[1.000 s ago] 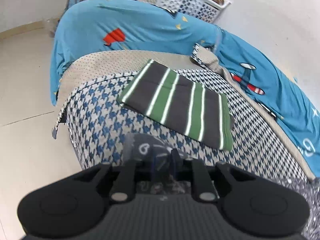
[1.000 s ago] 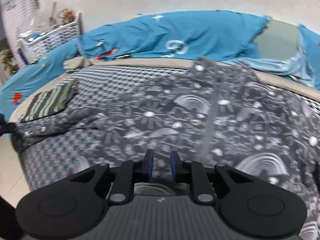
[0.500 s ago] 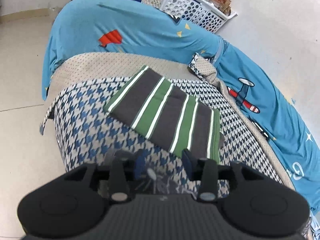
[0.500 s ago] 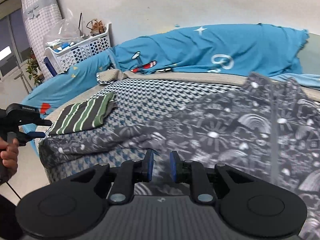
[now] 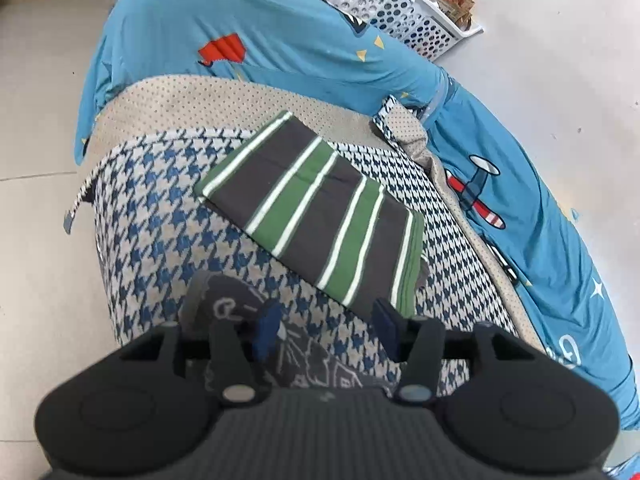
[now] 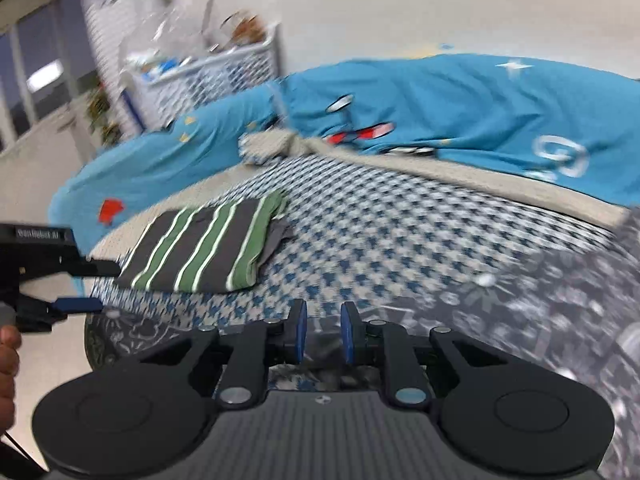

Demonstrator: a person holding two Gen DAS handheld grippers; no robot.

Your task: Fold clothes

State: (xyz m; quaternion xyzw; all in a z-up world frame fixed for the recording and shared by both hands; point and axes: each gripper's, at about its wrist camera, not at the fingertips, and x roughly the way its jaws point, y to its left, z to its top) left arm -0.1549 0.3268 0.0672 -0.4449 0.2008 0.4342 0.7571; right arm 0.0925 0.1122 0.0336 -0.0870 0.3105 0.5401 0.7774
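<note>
Right wrist view smeared by motion, so print and folds of the grey patterned garment [image 6: 560, 312] hard to read; cut off at the right edge and partly hidden behind the right gripper [image 6: 322, 334]. In the left wrist view only a tip of that garment [image 5: 224, 304] visible, low centre, the rest hidden under the left gripper [image 5: 326, 330].

Left gripper spread wide, fingers well apart, nothing pinched, garment tip lying loose just beside the left finger. Right gripper's blue pads set close with a narrow gap; whether cloth is caught between them cannot be told through the blur. A hand [image 6: 9, 376] cut off at the left edge.

Grey garment stretched across the lower frame, long axis running left to right along the near edge of the houndstooth cover [image 6: 400, 236]. Folded striped garment [image 5: 316, 216] lying flat at centre, stripes slanting from upper right to lower left, well apart from the grey one.

Open houndstooth surface between the two garments; blue bedding [image 5: 280, 36] along the far side, bare floor [image 5: 36, 200] at left
</note>
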